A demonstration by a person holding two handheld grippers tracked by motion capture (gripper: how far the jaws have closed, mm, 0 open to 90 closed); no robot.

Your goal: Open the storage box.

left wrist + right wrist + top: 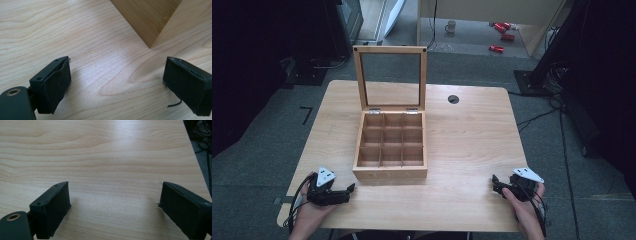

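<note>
High view: dim overall, corners & both sides nearly black, soft and a bit grainy. Table is the brightest area, evenly lit from above; the box has dark compartments w/ shade inside. Both gripper views brighter: pale sheen on the wood grain towards the far side, soft shadows under the black pads, near edges slightly out of focus.
</note>
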